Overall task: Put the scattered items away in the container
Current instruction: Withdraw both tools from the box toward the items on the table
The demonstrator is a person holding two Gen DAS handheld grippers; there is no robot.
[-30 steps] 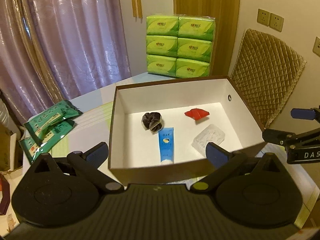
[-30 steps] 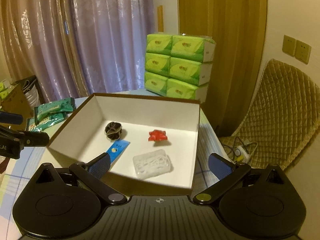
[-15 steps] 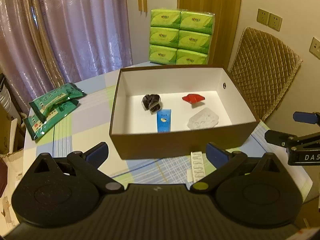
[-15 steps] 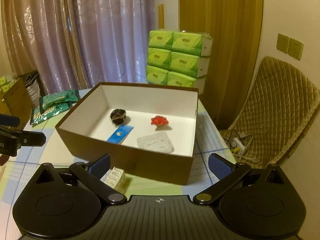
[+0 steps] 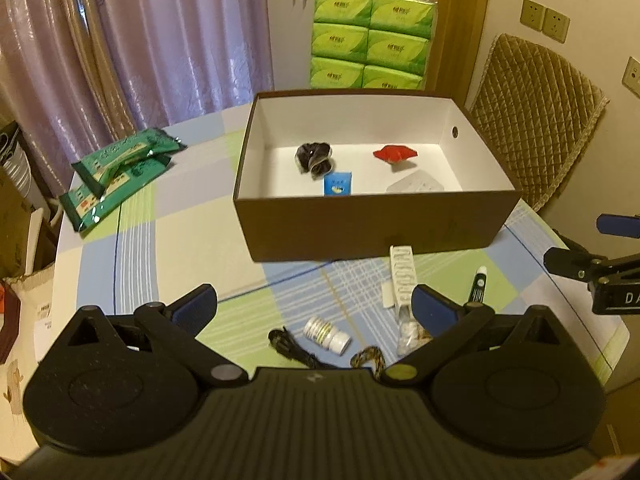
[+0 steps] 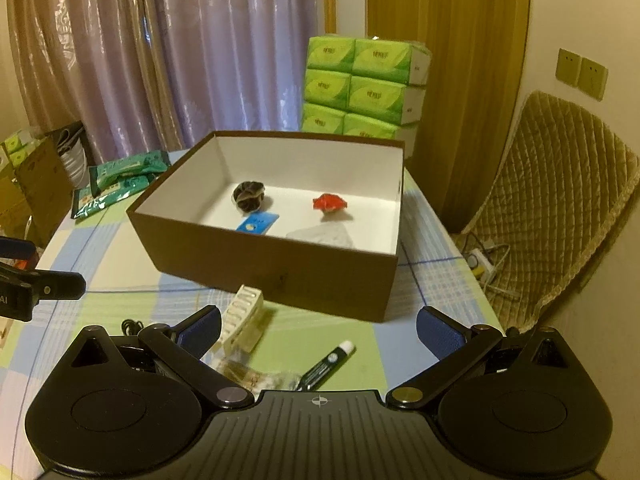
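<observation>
- Left gripper (image 5: 314, 306): jaws wide apart, nothing btwn them; hangs above the near part of the table (image 5: 168, 256).
- Right gripper (image 6: 320, 330): jaws also spread wide, empty, above the near right part of the table.
- Brown box (image 5: 372, 228), white inside, sits mid-table, open top.
- In the box: dark scrunchie (image 5: 314, 157) far left, red item (image 5: 395, 154) far right, blue tube (image 5: 338, 184) near centre w/ lower end hidden by the near wall, clear plastic piece (image 5: 416, 186) near right, partly hidden.
- On the table, near side of the box: white ribbed strip (image 5: 402, 276) touching or just beside the near wall; dark pen-like tube w/ white tip (image 5: 478, 285) right of it.
- Closer in: small white bottle (image 5: 326, 334) lying on its side, black cord (image 5: 290, 348) just left of it, braided loop (image 5: 370, 358), clear bag of small bits (image 5: 408, 330) partly behind the left gripper's right finger.
- Green packets (image 5: 116, 170) stacked far left on the table, well apart from the box.
- Green tissue packs (image 5: 372, 40) stacked behind the box; quilted chair (image 5: 536, 120) at right.
</observation>
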